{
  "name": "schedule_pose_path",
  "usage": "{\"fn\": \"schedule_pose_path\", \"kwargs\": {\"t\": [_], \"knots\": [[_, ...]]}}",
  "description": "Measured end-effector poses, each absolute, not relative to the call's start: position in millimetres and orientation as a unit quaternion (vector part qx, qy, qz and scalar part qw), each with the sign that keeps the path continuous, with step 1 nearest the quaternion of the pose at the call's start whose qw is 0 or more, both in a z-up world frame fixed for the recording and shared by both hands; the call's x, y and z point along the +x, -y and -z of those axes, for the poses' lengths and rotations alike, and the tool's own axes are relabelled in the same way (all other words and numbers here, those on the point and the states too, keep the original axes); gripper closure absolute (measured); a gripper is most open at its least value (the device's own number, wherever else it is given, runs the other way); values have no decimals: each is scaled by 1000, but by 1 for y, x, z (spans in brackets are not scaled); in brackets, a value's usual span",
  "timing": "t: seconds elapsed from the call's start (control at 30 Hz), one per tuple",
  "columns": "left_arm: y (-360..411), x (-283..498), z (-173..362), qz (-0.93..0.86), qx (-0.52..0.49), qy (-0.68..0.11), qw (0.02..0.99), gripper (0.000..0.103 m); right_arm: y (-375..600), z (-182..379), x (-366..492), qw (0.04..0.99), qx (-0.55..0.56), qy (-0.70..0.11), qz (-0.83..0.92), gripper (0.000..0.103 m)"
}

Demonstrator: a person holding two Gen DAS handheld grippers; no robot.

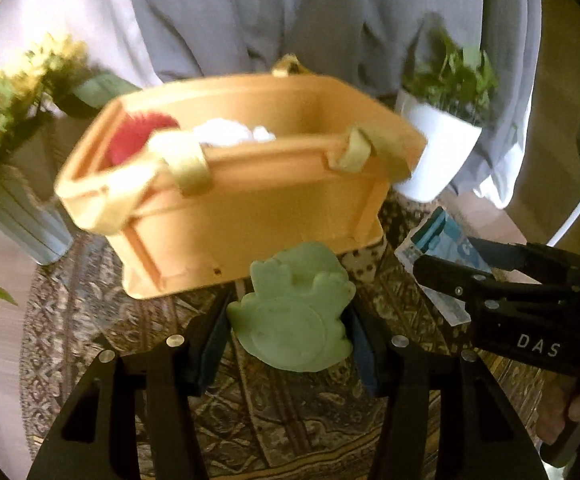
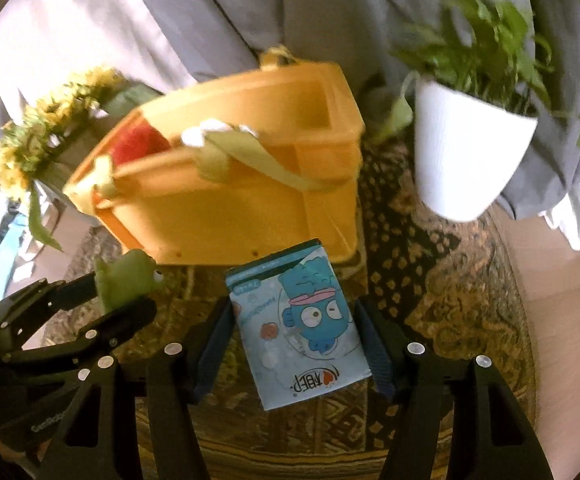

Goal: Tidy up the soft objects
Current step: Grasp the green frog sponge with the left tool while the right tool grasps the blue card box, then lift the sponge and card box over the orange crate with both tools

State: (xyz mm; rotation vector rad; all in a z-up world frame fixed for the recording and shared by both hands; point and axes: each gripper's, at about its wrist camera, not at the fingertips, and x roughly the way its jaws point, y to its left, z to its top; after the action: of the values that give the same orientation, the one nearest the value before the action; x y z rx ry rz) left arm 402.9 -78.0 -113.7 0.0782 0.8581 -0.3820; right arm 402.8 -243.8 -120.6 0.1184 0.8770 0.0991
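Note:
My left gripper [image 1: 290,332] is shut on a pale green soft frog toy [image 1: 296,308], held just in front of the orange storage box [image 1: 250,216]. The toy also shows in the right wrist view [image 2: 124,280]. My right gripper [image 2: 294,332] is shut on a light blue packet with a blue cartoon character [image 2: 298,320], held above the patterned cloth near the box [image 2: 230,208]. The packet shows at the right of the left wrist view [image 1: 438,256]. Inside the box lie a red soft item [image 1: 138,136] and a white soft item [image 1: 230,132].
A white pot with a green plant [image 2: 462,152] stands right of the box. A ribbed vase with yellow flowers [image 1: 14,200] stands at the left. A patterned round cloth [image 1: 290,420] covers the table. Grey curtains hang behind.

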Motion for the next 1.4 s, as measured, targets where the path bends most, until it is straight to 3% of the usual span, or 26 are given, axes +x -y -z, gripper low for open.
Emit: {"fn": "schedule_pose_path", "kwargs": {"t": [0.67, 1.4], "knots": [[47, 393, 29, 151, 18, -310, 938, 48, 211, 34, 389, 949, 37, -303, -79, 41], [44, 454, -8, 134, 22, -265, 955, 48, 205, -7, 437, 966, 29, -243, -89, 41]]}}
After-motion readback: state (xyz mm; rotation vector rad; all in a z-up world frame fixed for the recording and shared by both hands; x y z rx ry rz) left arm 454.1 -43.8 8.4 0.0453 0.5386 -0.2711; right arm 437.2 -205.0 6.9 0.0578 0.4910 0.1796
